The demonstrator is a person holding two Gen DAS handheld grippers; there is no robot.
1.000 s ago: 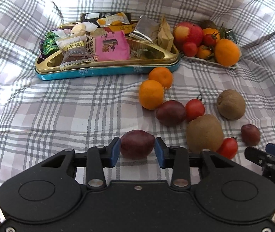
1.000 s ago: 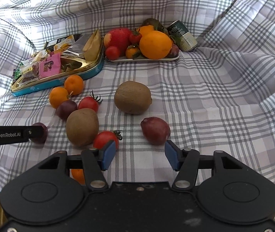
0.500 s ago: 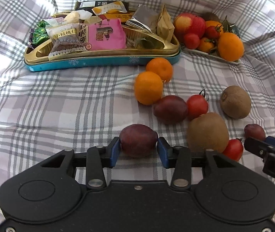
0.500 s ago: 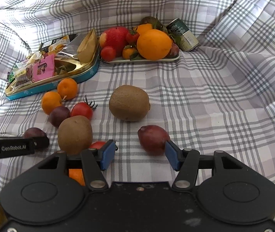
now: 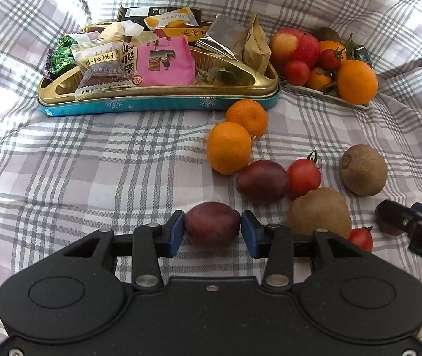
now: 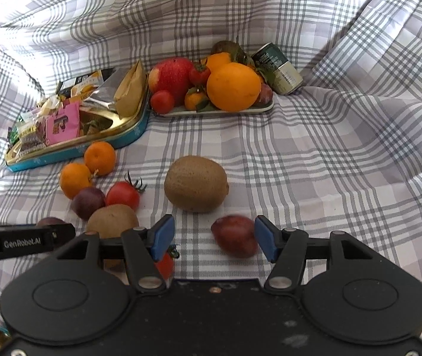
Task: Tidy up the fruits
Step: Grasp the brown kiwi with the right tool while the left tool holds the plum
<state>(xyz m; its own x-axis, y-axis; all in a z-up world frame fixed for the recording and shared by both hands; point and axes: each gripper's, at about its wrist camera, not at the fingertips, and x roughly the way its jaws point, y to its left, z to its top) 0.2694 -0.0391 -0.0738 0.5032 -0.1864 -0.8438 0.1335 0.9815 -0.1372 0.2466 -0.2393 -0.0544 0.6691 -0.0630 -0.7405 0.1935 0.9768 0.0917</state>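
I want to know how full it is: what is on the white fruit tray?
The tray holds an apple, a big orange, tomatoes, small oranges and a plum at the right end. A brown fruit shows behind; the rest of the back is hidden.

A soft grey-and-white plaid cloth (image 5: 92,163) covers the whole surface, rumpled into raised folds along its far edge and both sides, with bright daylight washing out its left edge.

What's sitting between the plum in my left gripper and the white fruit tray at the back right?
The left gripper holds the plum. Toward the white fruit tray lie a second plum, a tomato, two mandarins and two kiwis. Lifted over them, nothing visible blocks the way.
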